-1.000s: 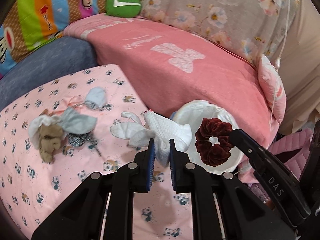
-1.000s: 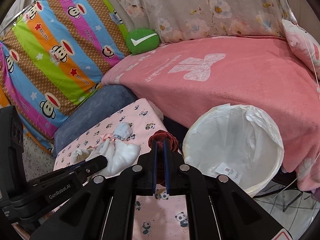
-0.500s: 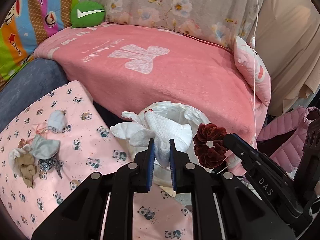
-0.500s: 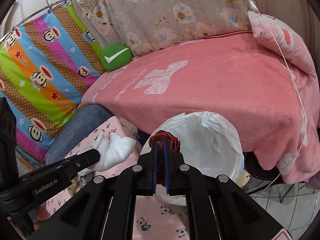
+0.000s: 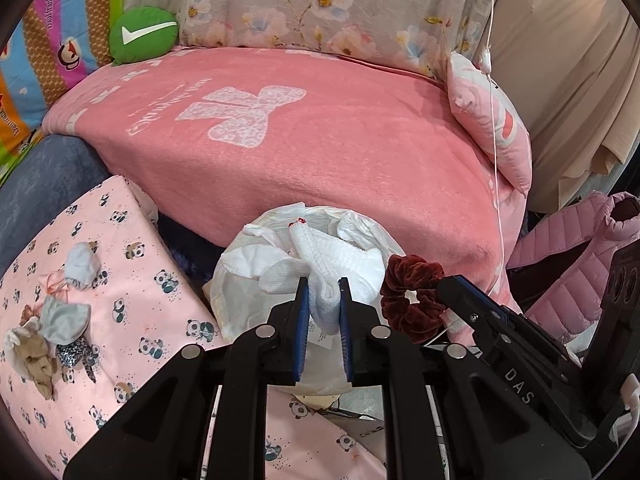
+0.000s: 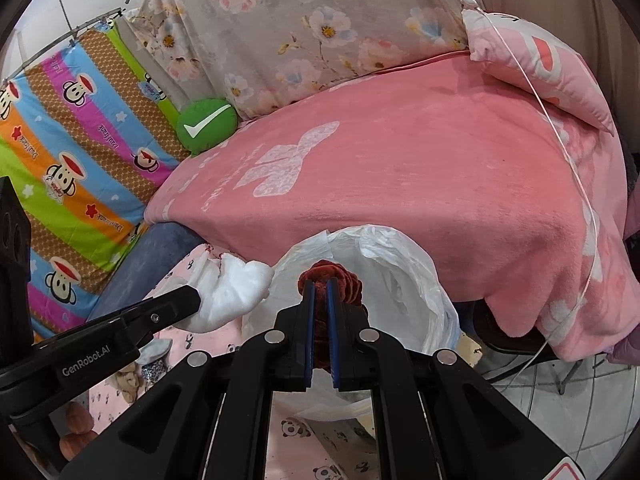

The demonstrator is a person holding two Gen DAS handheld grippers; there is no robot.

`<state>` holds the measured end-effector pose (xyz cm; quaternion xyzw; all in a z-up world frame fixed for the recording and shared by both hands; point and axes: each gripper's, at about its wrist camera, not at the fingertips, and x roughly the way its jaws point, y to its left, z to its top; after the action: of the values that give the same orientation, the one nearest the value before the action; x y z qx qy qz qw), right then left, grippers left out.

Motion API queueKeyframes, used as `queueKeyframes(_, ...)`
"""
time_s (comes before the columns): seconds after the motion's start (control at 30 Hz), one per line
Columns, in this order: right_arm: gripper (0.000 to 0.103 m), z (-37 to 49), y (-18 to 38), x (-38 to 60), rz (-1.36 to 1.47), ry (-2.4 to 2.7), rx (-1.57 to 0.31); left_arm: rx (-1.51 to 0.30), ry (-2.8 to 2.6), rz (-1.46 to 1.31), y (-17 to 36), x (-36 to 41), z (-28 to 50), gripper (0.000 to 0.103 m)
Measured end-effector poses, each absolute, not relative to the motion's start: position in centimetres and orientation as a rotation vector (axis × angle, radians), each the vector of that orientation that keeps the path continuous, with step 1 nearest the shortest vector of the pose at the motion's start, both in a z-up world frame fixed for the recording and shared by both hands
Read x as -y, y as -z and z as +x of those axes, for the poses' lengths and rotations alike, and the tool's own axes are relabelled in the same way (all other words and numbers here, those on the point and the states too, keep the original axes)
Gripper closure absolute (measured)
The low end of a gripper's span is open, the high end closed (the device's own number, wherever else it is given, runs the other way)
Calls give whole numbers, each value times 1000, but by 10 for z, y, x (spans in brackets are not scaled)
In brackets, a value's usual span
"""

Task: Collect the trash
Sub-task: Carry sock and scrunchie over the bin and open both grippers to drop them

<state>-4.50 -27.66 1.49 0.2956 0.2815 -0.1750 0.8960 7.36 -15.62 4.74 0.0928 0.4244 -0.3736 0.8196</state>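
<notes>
My left gripper (image 5: 323,285) is shut on a white knitted cloth (image 5: 332,264), which hangs over the mouth of a bin lined with a white plastic bag (image 5: 240,296). The same cloth (image 6: 230,296) shows at the left of the right wrist view, beside the bin liner (image 6: 404,276). My right gripper (image 6: 320,286) is shut on a dark red velvet scrunchie (image 6: 334,274) and holds it above the bin opening. In the left wrist view the scrunchie (image 5: 412,296) sits at the tip of the right gripper (image 5: 444,286), over the bin's right rim.
A pink panda-print surface (image 5: 132,292) lies left of the bin with several small cloth scraps (image 5: 60,320) on it. Behind the bin runs a pink blanket-covered bed (image 5: 320,148) with a pillow (image 5: 488,116). A pink jacket (image 5: 576,264) lies at the right. A thin white cord (image 5: 495,120) hangs down.
Both grippers have swung from above the panda-print surface toward the bin, carrying the white cloth and the scrunchie. The bin now lies right under them. Both grips are unchanged.
</notes>
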Motion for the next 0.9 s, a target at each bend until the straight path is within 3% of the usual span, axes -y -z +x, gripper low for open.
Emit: queueKeyframes(0.9, 95, -20, 5, 285, 615, 369, -620, -956, 786, 215, -24, 179, 92, 88)
